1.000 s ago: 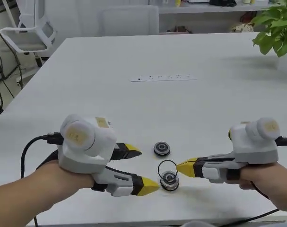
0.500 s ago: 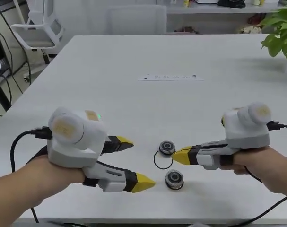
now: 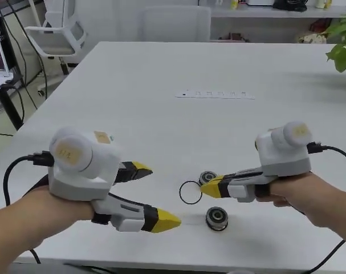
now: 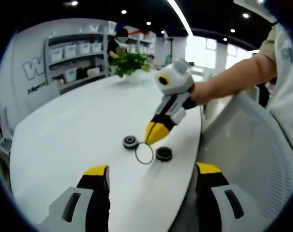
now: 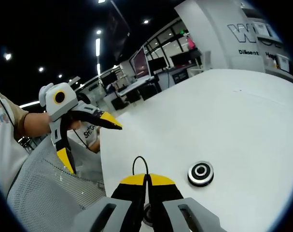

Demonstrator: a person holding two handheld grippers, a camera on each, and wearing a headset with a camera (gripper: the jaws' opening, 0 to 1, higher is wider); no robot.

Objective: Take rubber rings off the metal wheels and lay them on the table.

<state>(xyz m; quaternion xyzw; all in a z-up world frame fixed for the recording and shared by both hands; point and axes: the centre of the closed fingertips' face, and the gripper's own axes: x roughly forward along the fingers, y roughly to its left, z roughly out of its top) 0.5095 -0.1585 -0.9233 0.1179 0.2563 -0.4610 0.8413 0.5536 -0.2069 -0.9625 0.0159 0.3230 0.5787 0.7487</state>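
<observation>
Rubber ring [image 3: 180, 193] is off both wheels. Your right gripper [image 3: 210, 187] has its yellow tips pressed together on the ring's edge and holds the thin black loop just left of the far wheel [image 3: 207, 177]. In the head view the tips partly cover that wheel. Whether the loop touches the table [image 3: 161, 114] cannot be told. The near wheel [image 3: 216, 218] lies flat, close to the far wheel on your side of it. Your left gripper [image 3: 153, 194] is well to the left of the far wheel, jaws spread wide with nothing between them. A flat white strip [image 3: 215, 95] lies well beyond the far wheel.
</observation>
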